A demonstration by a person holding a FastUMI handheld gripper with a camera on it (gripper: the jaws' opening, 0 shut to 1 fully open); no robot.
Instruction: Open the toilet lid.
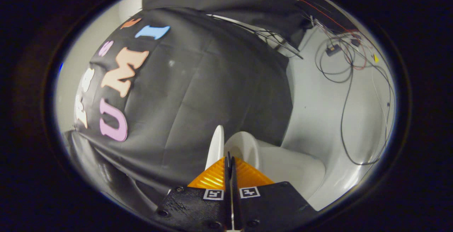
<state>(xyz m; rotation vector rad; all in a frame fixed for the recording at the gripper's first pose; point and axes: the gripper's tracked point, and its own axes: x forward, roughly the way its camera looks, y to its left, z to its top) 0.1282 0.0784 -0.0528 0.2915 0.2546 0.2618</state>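
Note:
The white toilet lid (216, 143) shows edge-on as a thin blade, raised away from the seat and bowl (244, 147). The toilet's white body (297, 171) spreads off to the right of the fingers. My gripper (229, 157) is shut, fingers pressed together with nothing between them. The tips sit just in front of the gap between lid and seat, and the lid's edge passes behind the left finger. Whether a finger touches the lid cannot be told.
The booth's black cloth wall (198, 83) hangs close behind the toilet. To the right, a white surface (318, 111) carries several loose black and red cables (345, 83) and small connectors (332, 49). The whole view is strongly rolled.

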